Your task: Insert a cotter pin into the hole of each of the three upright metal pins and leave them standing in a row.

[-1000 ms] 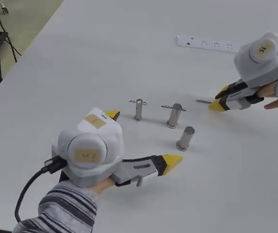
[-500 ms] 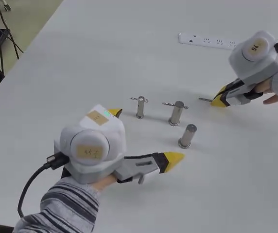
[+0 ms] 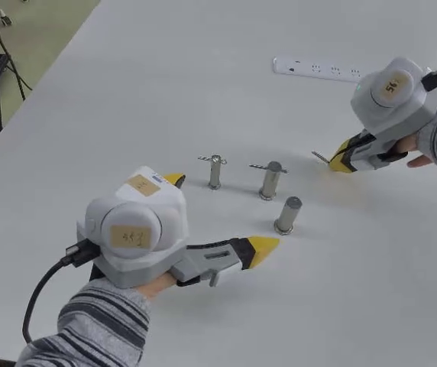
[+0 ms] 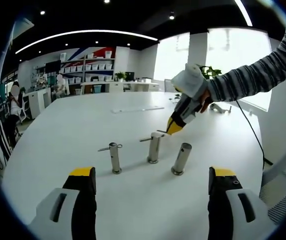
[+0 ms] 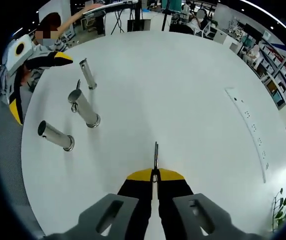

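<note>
Yellow-tipped right gripper [image 5: 154, 175]: we pinch a thin metal cotter pin [image 5: 156, 152]
Yellow-tipped left gripper [image 4: 152, 173]: our jaws gape wide
Steel upright pins [image 3: 270, 180]: three standing

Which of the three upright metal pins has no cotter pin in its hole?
The front pin, standing forward of the row; the left pin and middle pin each hold a cotter pin crosswise.

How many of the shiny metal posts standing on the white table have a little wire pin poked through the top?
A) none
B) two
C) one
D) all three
B. The left upright silver metal pin and the middle upright silver metal pin each have a thin wire cotter pin through the top. The near upright silver metal pin has a bare top, and the right gripper is shut on a loose cotter pin.
</note>
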